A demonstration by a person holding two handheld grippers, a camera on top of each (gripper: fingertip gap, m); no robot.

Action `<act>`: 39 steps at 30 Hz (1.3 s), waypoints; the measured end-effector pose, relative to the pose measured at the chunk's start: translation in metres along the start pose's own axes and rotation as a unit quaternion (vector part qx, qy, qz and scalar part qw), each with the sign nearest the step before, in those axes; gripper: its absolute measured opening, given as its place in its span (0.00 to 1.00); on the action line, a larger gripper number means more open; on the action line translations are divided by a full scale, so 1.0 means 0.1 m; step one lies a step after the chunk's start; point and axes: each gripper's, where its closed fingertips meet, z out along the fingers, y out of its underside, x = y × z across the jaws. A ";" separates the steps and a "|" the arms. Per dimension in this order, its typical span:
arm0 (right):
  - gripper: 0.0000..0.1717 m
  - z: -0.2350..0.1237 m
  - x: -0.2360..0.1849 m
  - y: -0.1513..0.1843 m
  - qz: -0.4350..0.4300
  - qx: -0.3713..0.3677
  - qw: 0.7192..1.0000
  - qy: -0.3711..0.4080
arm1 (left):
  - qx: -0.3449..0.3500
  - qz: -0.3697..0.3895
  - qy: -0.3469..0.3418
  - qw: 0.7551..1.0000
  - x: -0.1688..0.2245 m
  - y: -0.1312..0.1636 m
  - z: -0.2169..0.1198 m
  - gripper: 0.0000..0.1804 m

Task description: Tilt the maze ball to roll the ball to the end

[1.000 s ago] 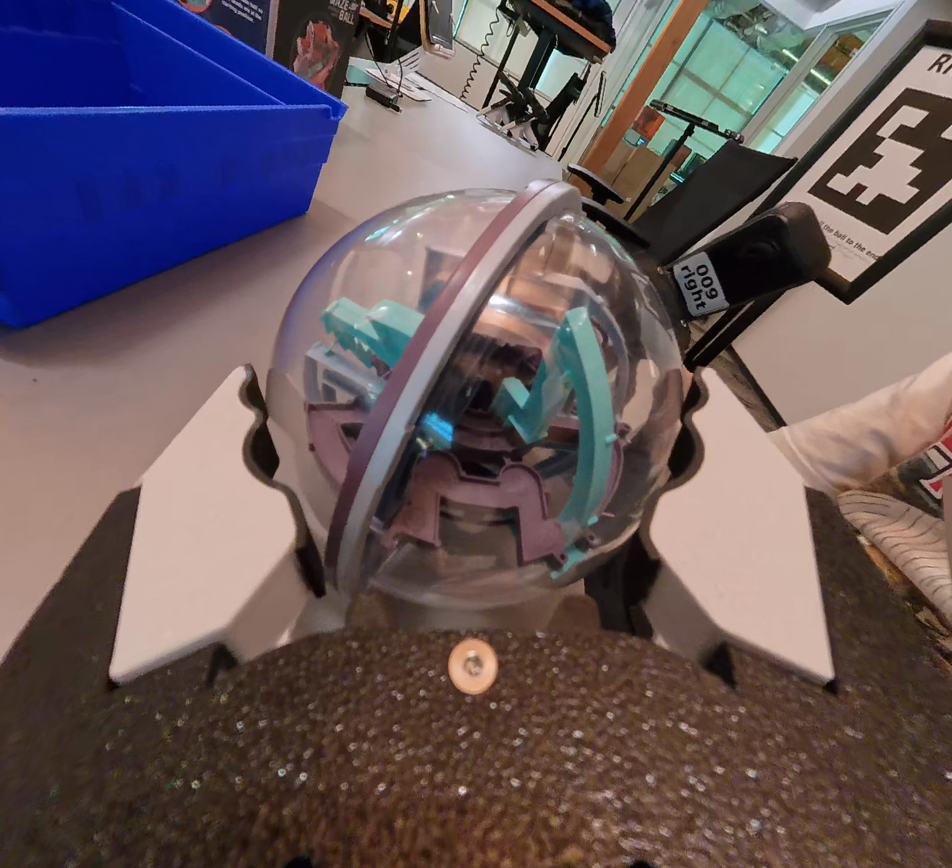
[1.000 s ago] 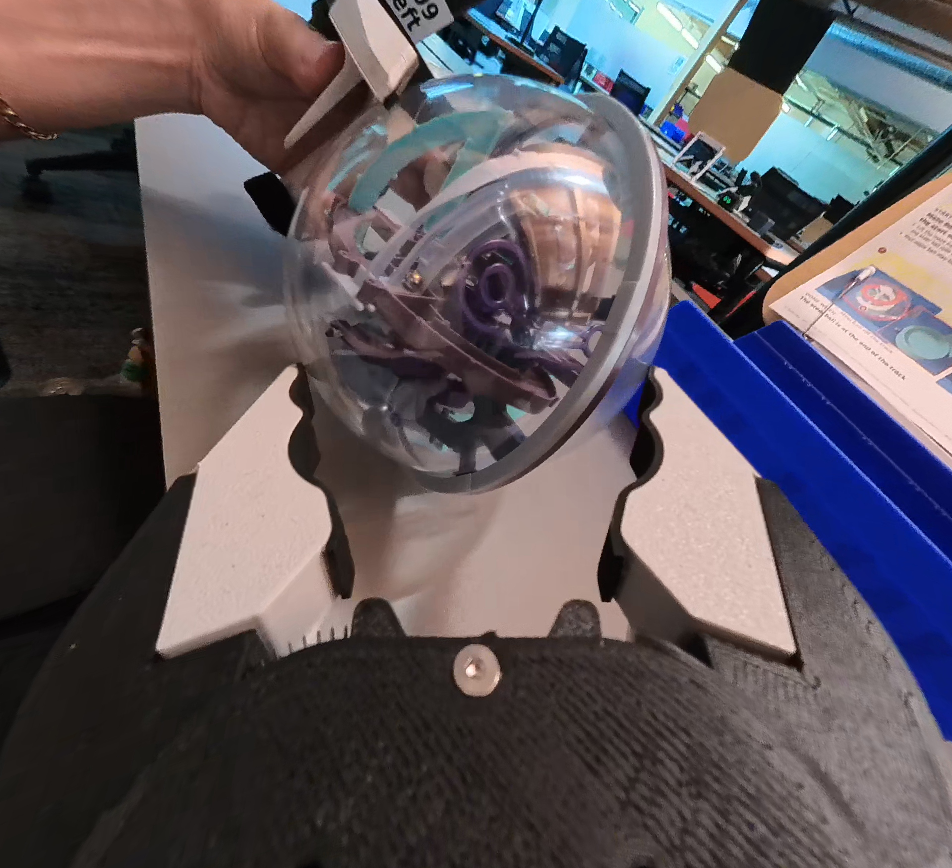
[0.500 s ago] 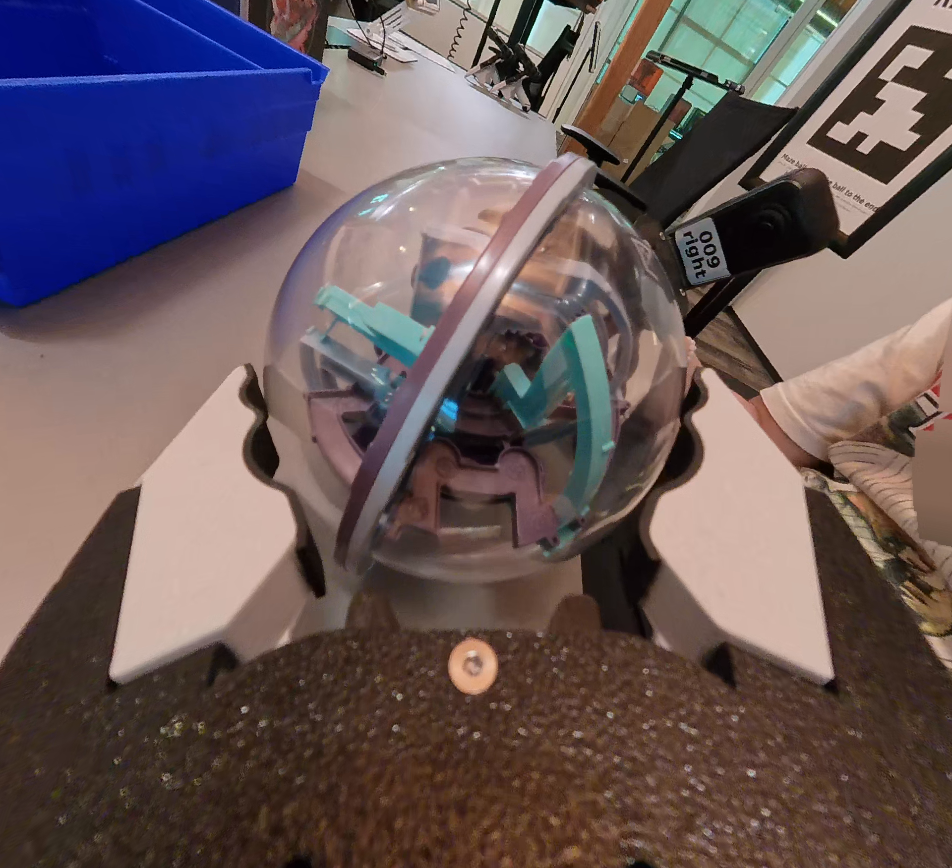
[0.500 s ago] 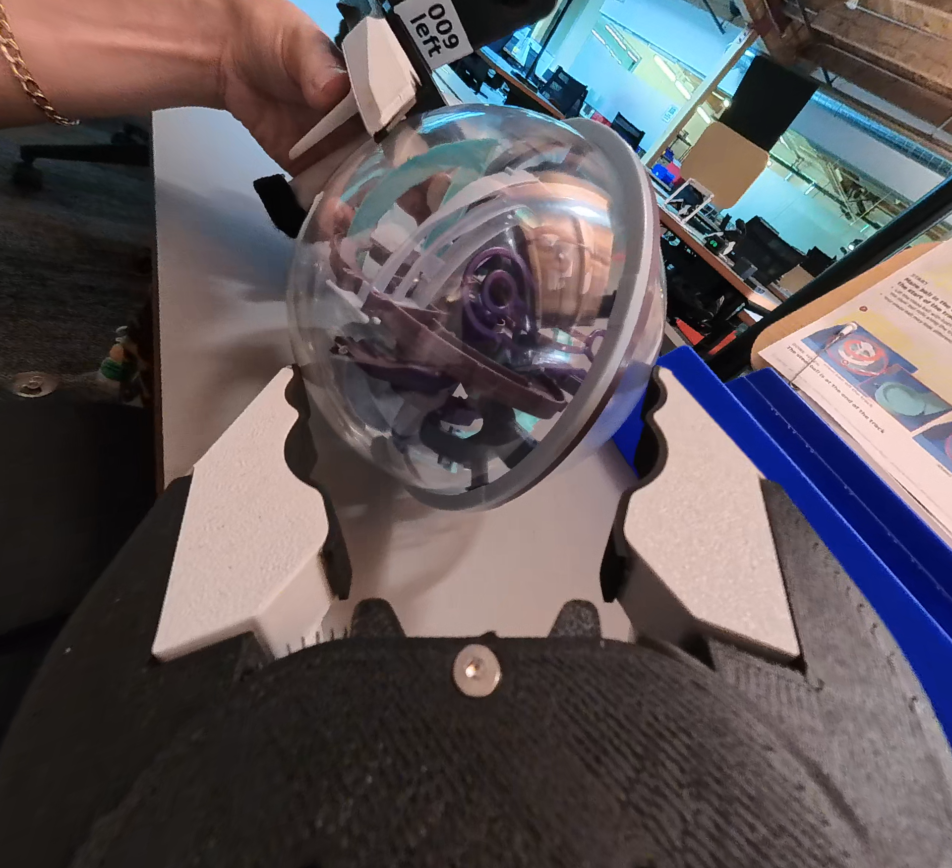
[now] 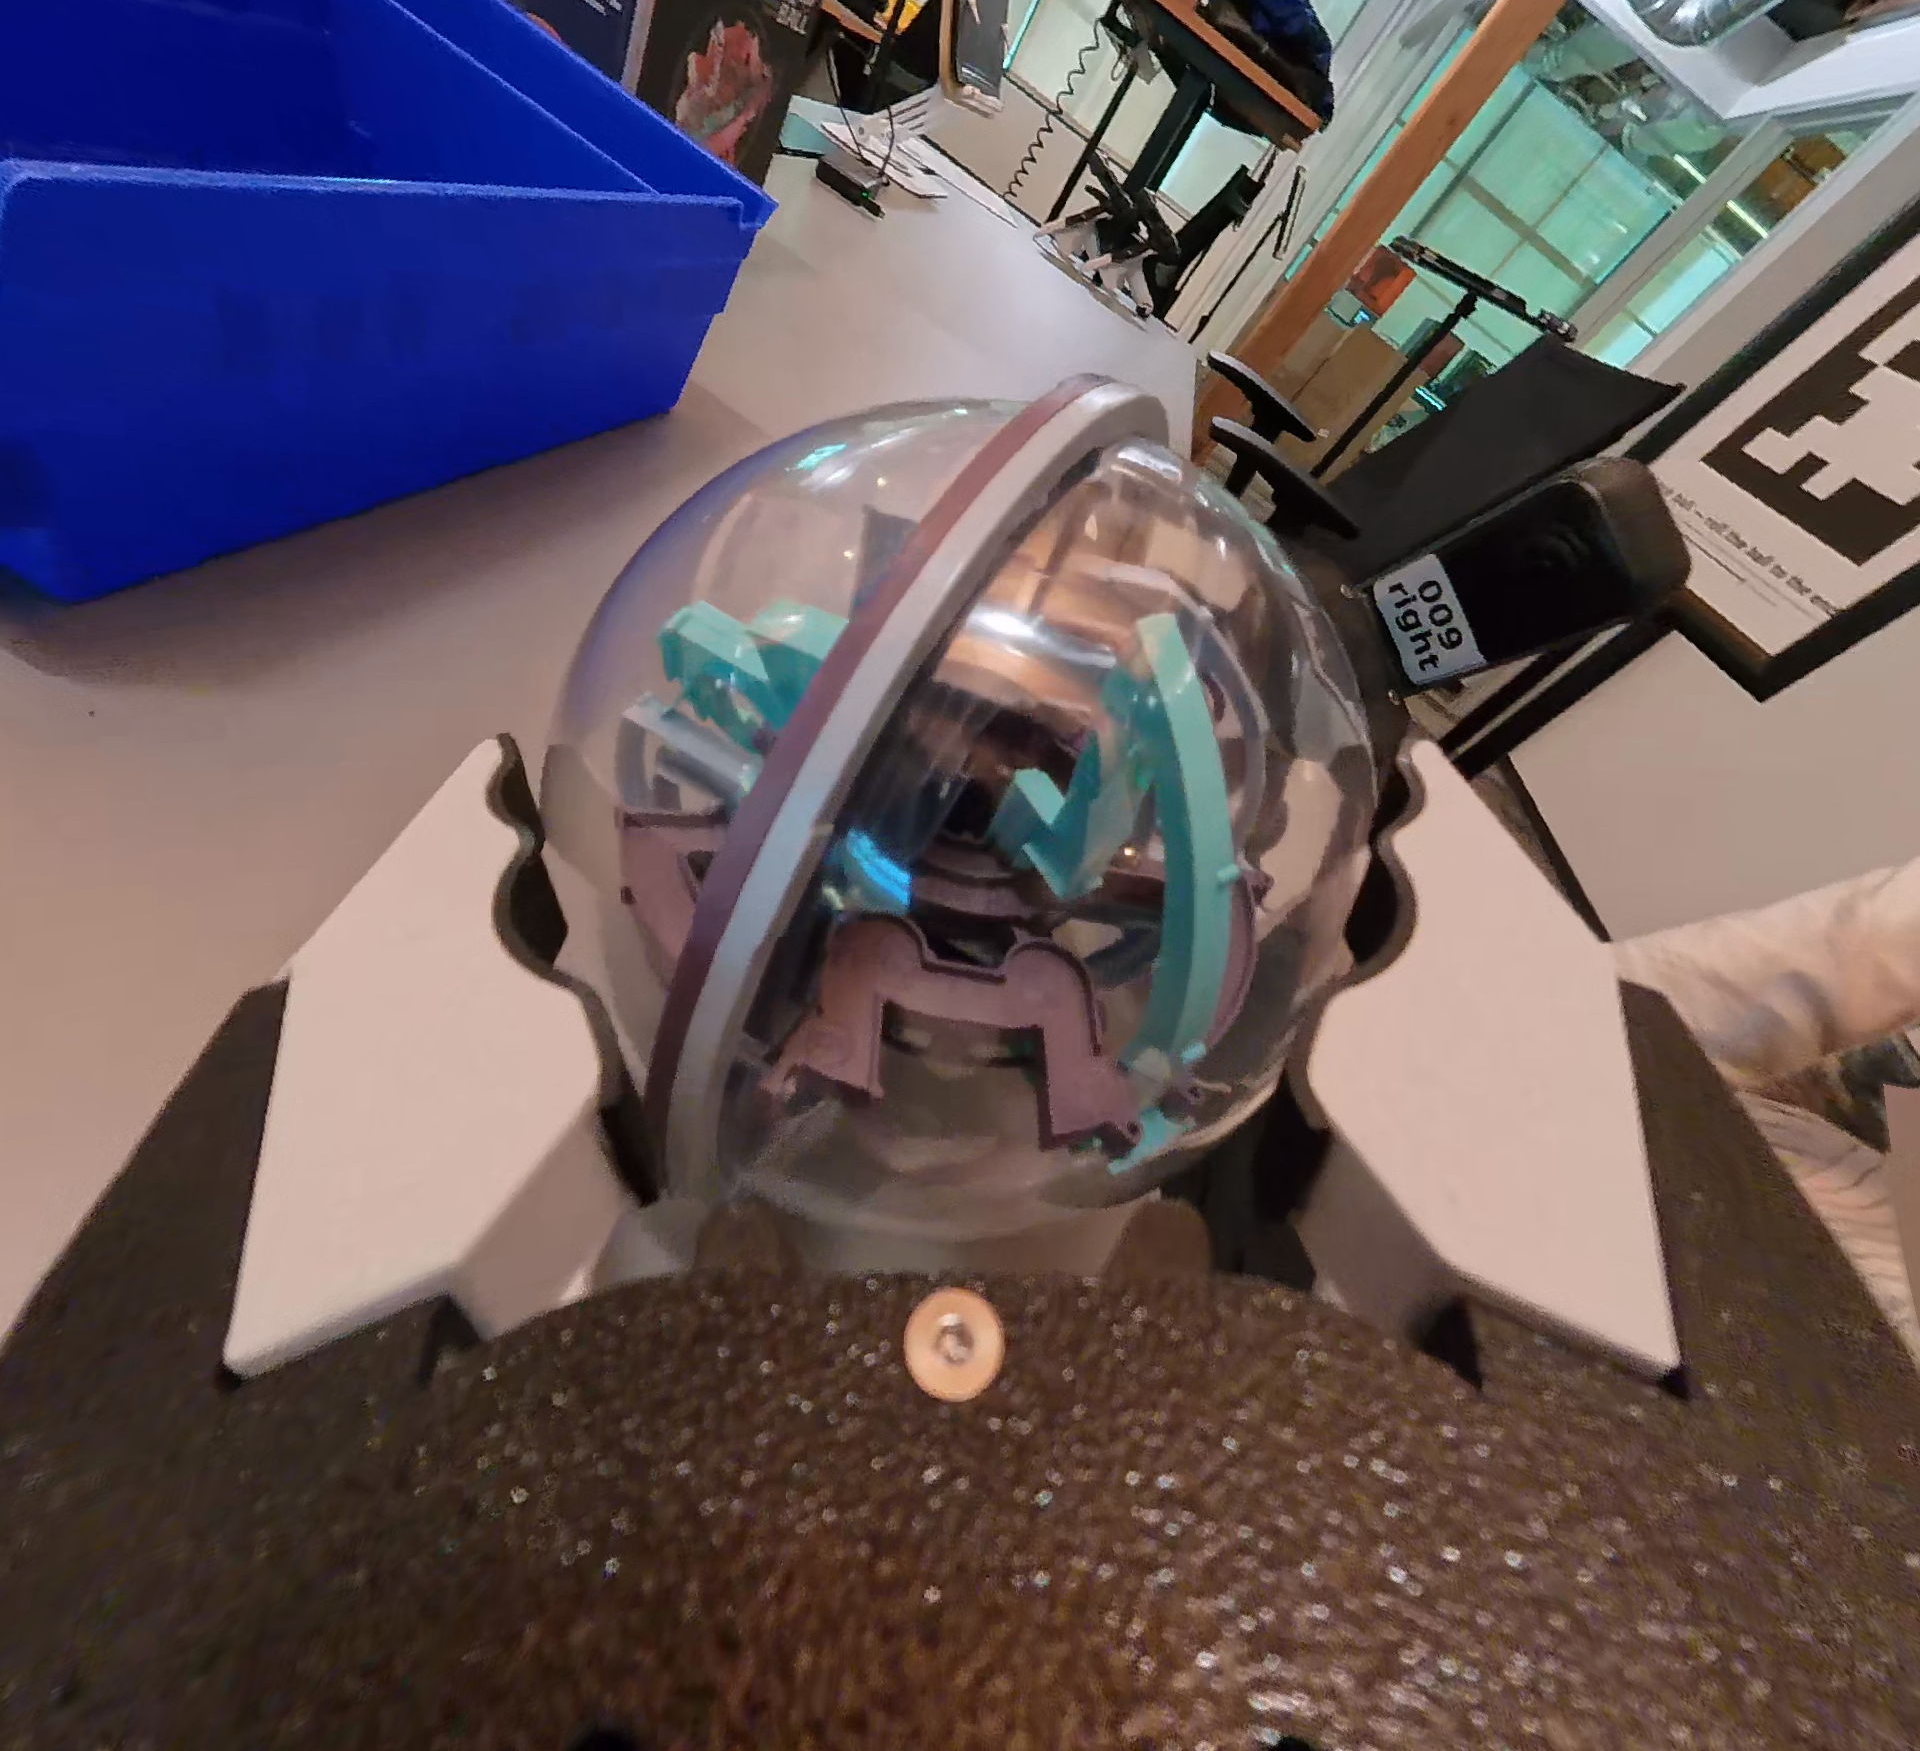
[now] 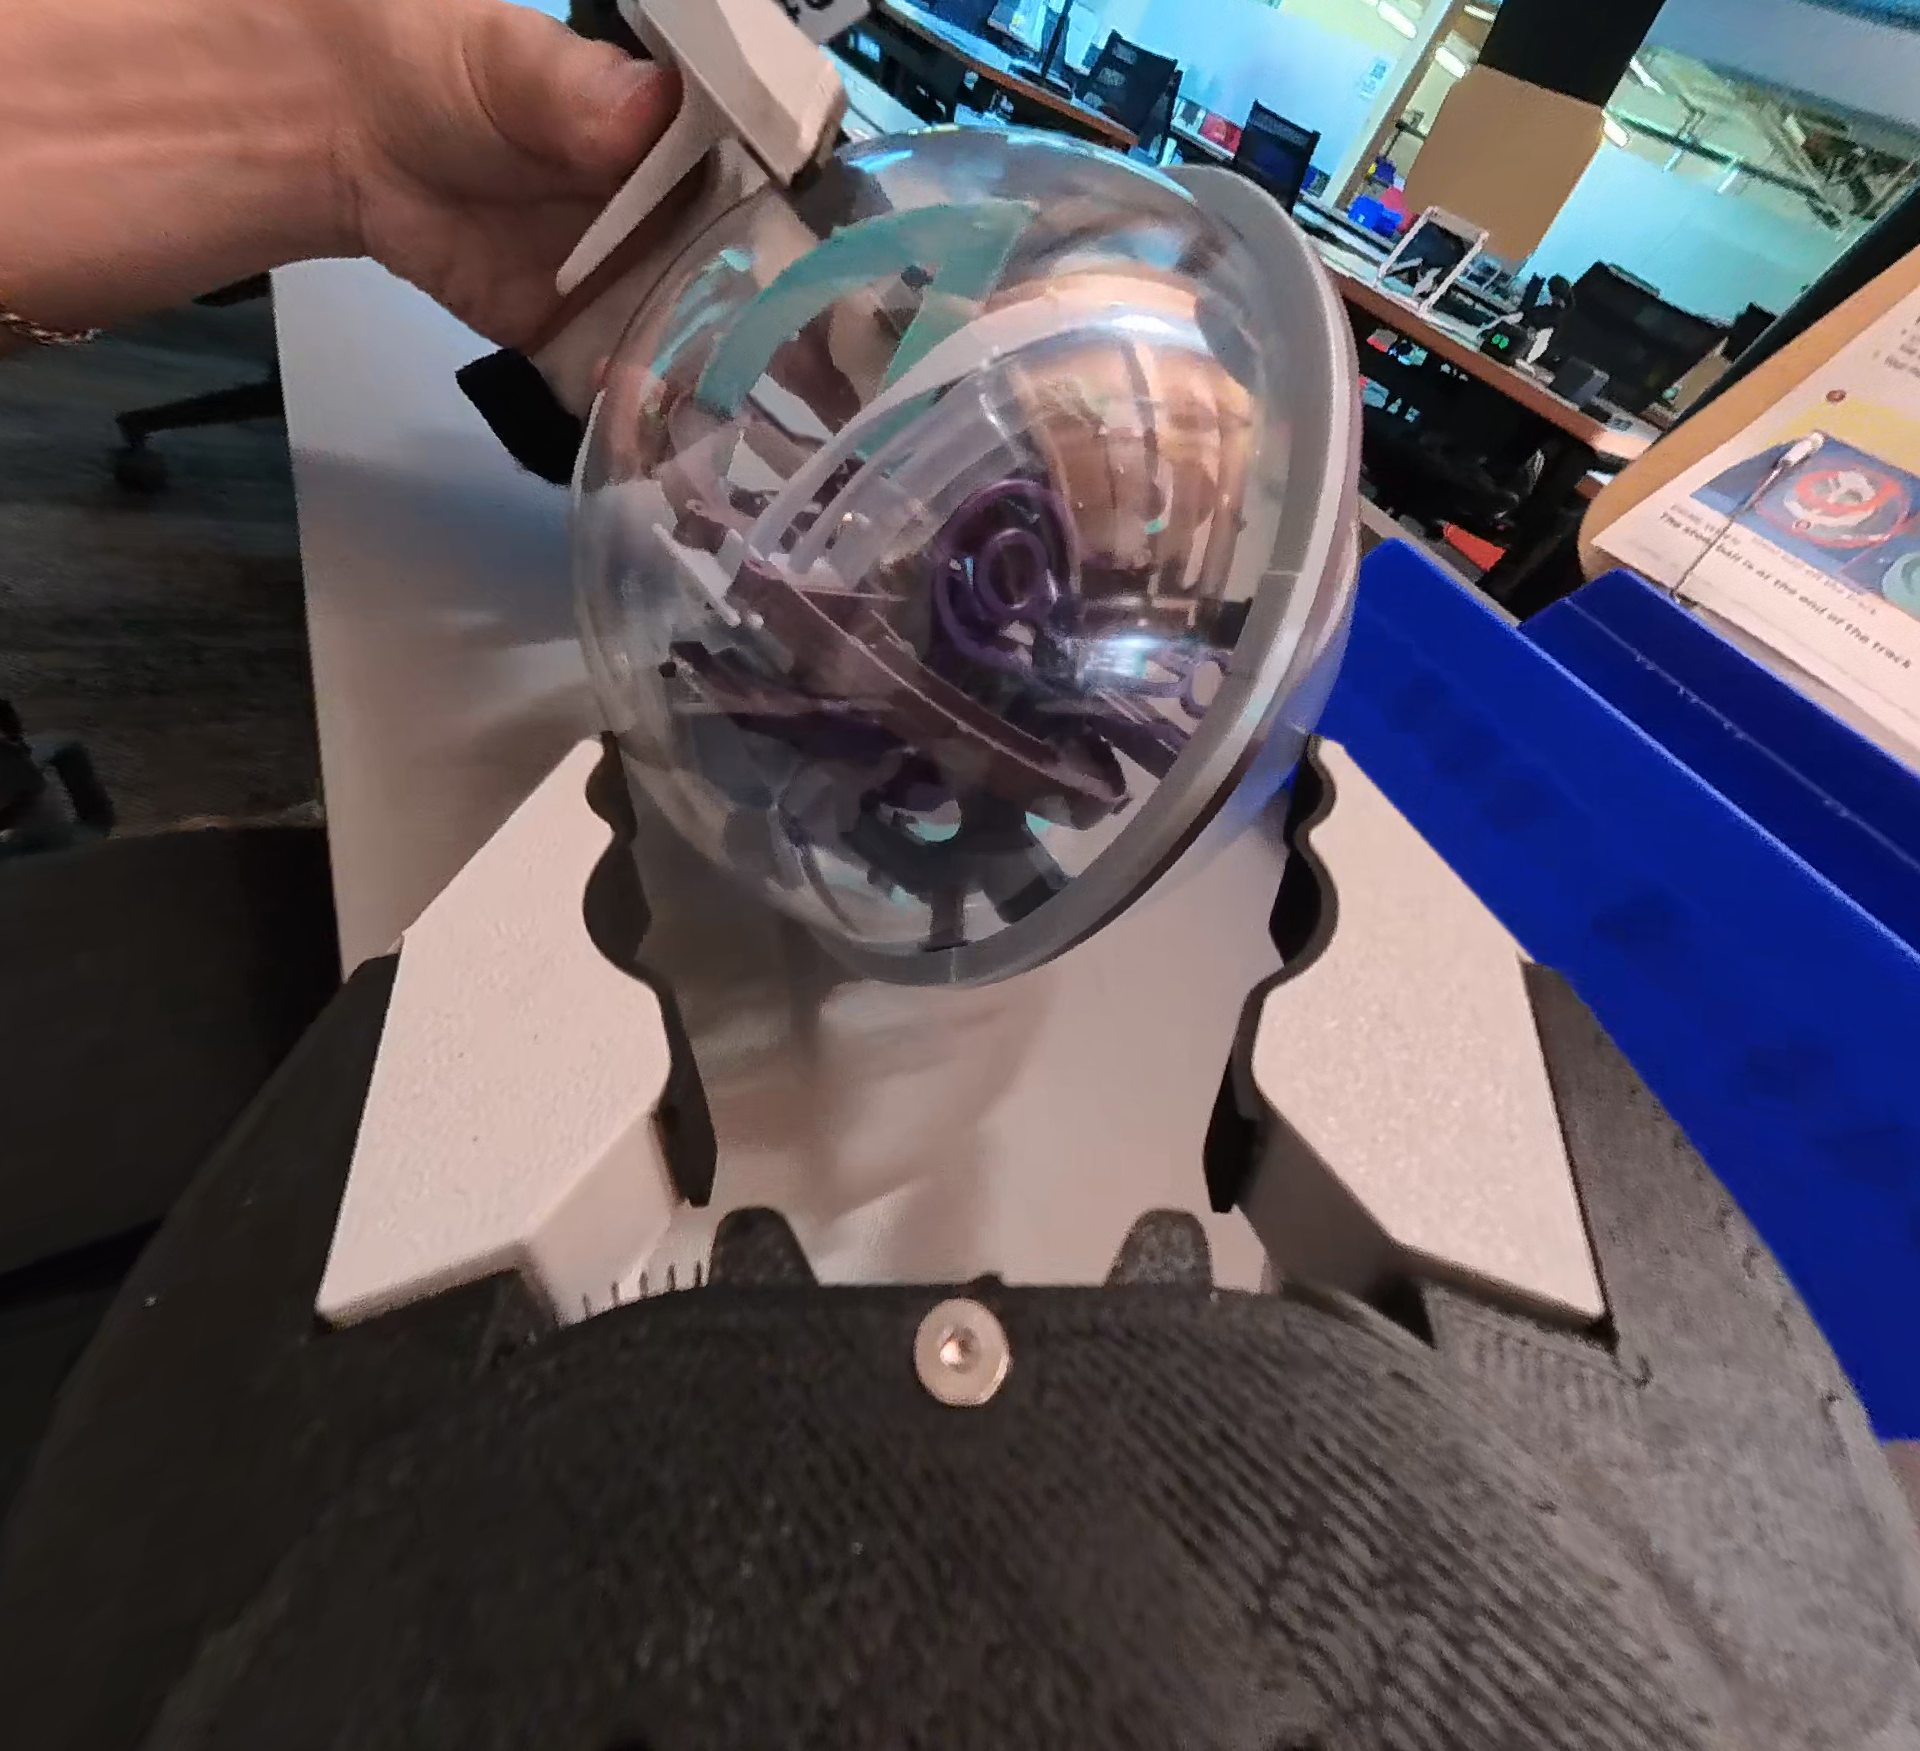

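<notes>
The big blue bin (image 5: 343,299) sits at the far side of the grey bench (image 5: 208,787), and the clear maze ball (image 5: 966,818) is held up over the bench, squeezed by both the left tongs (image 5: 961,818) and the right tongs (image 6: 956,808).

Left tool (image 5: 961,828) and right tool (image 6: 956,828) face each other, jaws wide, pads pressing one clear sphere from opposite sides; a hand (image 6: 447,143) grips the left tool.
</notes>
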 end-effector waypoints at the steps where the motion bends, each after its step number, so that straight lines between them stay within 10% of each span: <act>1: 0.71 -0.01 0.01 0.02 0.002 -0.005 1.000 -0.001 | 0.004 -0.002 -0.003 1.000 0.00 -0.01 0.02 0.83; 7: 0.59 -0.09 0.00 0.23 -0.038 -0.066 0.997 -0.009 | 0.023 -0.039 0.000 0.999 -0.03 -0.06 0.07 0.83; 16: 0.79 -0.11 0.03 -0.28 -0.027 0.071 0.997 0.014 | 0.008 -0.001 0.006 1.000 0.07 -0.04 0.10 0.82; 39: 0.86 -0.08 -0.17 -0.17 -0.047 0.023 0.998 -0.034 | -0.017 0.221 0.056 0.974 0.40 0.17 0.17 0.85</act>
